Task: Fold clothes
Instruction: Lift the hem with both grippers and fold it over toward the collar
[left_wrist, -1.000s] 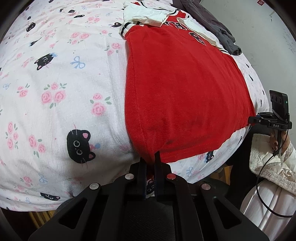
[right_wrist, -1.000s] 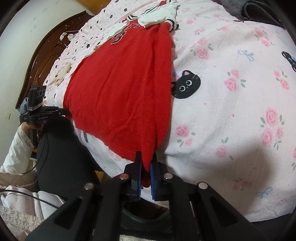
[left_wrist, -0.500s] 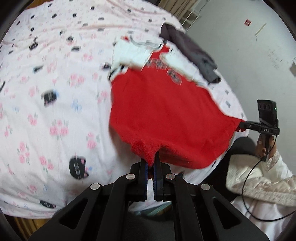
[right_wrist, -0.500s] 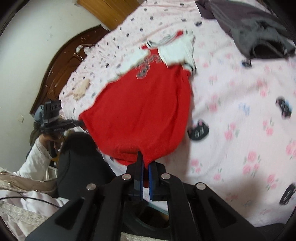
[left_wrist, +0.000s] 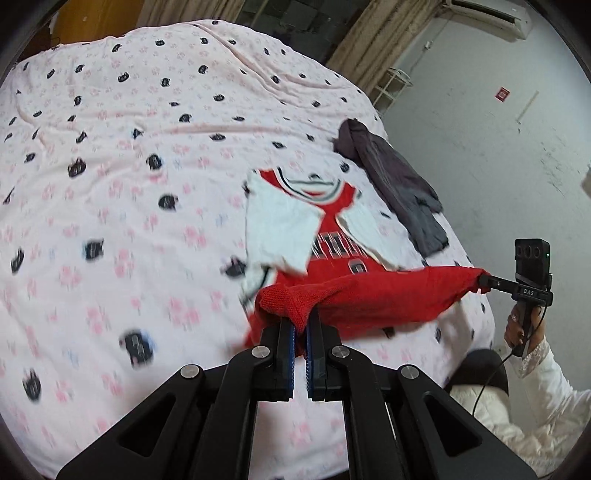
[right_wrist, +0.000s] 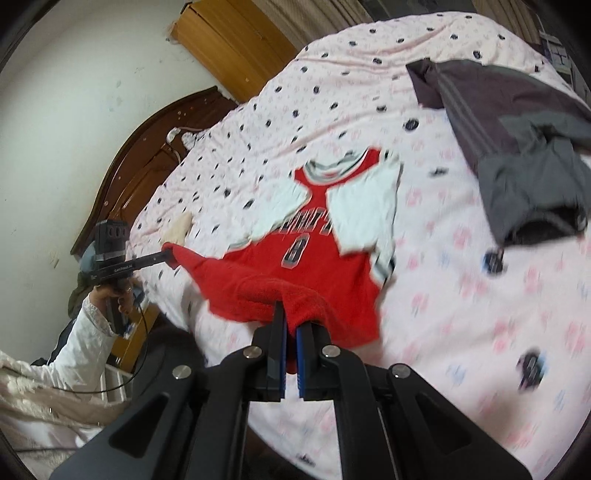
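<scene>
So on the left there's just a big stretch of pink bedsheet (left_wrist: 122, 155) with little black cat faces and pink roses all over it, a bit blurry in places. Moving toward the middle, the red shirt (left_wrist: 369, 295) is lying on the sheet with its collar end farthest from the cameras, white sleeves folded in over the chest and a number showing in the right wrist view (right_wrist: 295, 251). Its bottom hem is lifted up off the bed and stretched between the two grippers.

The left gripper (left_wrist: 301, 325) has its fingers pinched tight on one hem corner, red fabric bunched between the blue pads. The right gripper (right_wrist: 290, 325) is doing the same on the other corner, fingers closed on the cloth. Each one shows up in the other's camera too, held by a hand (left_wrist: 517, 328) coming out of a white sleeve (right_wrist: 85, 339).

Further right and toward the far side of the bed, a dark grey garment (left_wrist: 399, 184) lies crumpled on the sheet, near the shirt's collar end but not touching it as far as I can tell. A dark wooden headboard (right_wrist: 125, 177) shows behind the bed in the right wrist view.
</scene>
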